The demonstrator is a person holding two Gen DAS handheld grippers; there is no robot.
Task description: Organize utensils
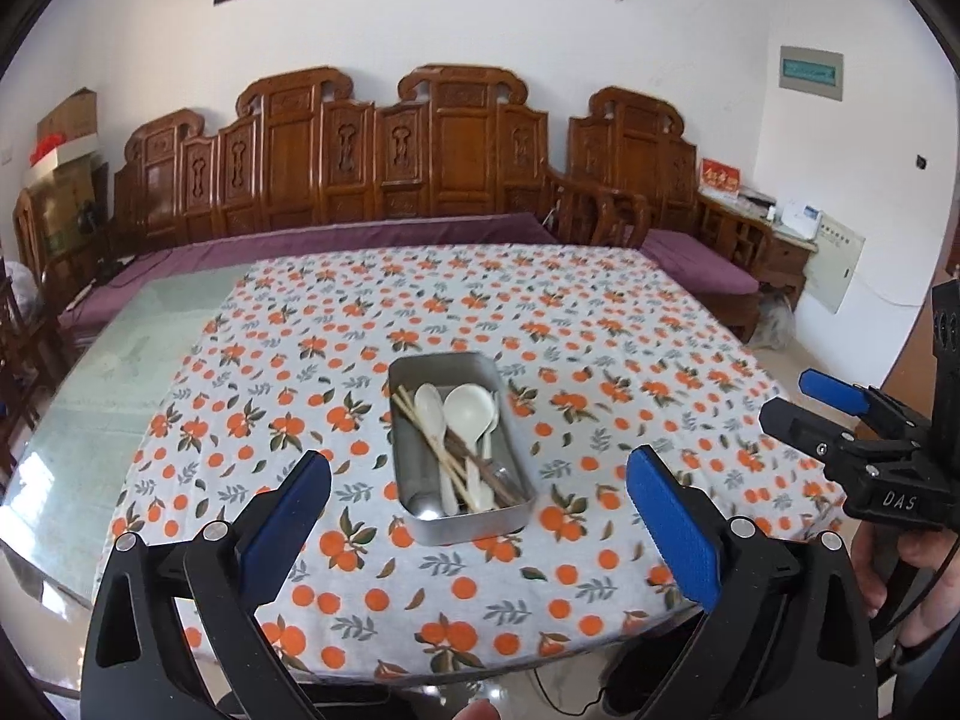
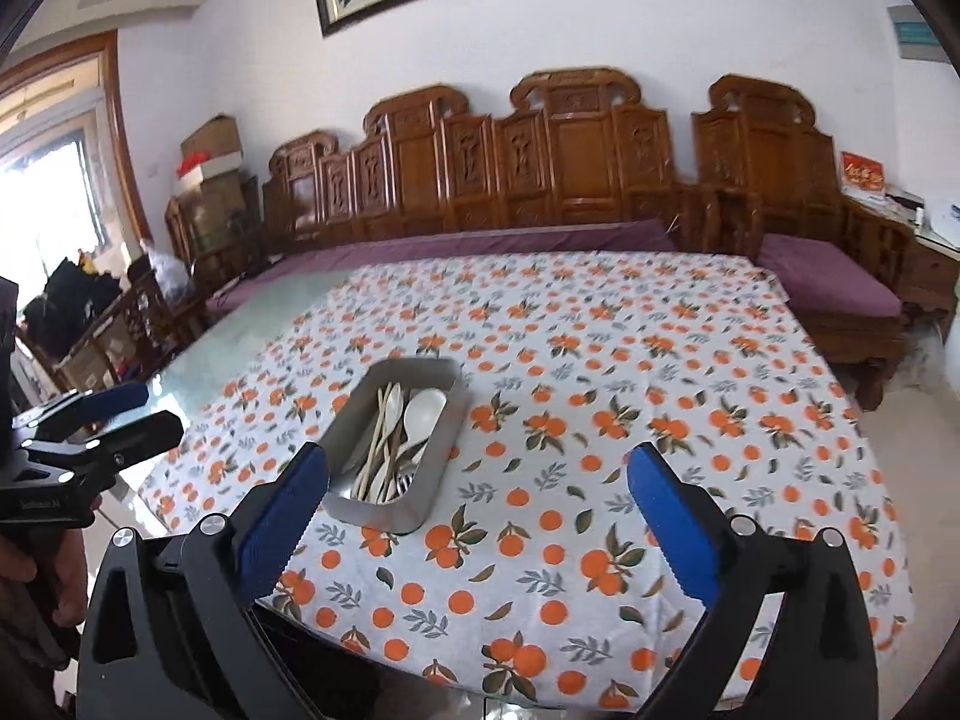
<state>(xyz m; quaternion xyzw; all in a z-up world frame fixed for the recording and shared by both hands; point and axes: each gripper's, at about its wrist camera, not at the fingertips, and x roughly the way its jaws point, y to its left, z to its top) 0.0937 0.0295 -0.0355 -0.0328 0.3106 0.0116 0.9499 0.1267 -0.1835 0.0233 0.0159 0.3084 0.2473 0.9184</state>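
Observation:
A metal tray (image 1: 401,468) stands on the orange-print tablecloth (image 1: 600,360) and holds white spoons (image 1: 469,411), wooden chopsticks (image 1: 420,426) and a metal spoon, all lying mixed together. It also shows in the right wrist view (image 2: 447,456), with white spoons (image 2: 423,411) and chopsticks (image 2: 375,438) inside. My left gripper (image 1: 480,480) is open and empty, hovering just in front of the tray. My right gripper (image 2: 477,483) is open and empty, to the right of the tray, and shows at the right of the left wrist view (image 1: 798,402). The left gripper shows at the left of the right wrist view (image 2: 144,408).
The cloth (image 2: 600,390) covers most of a glass-topped table (image 1: 120,372), bare on its left. A carved wooden bench (image 1: 390,168) with purple cushions runs behind the table. A side cabinet (image 1: 780,234) stands at the far right.

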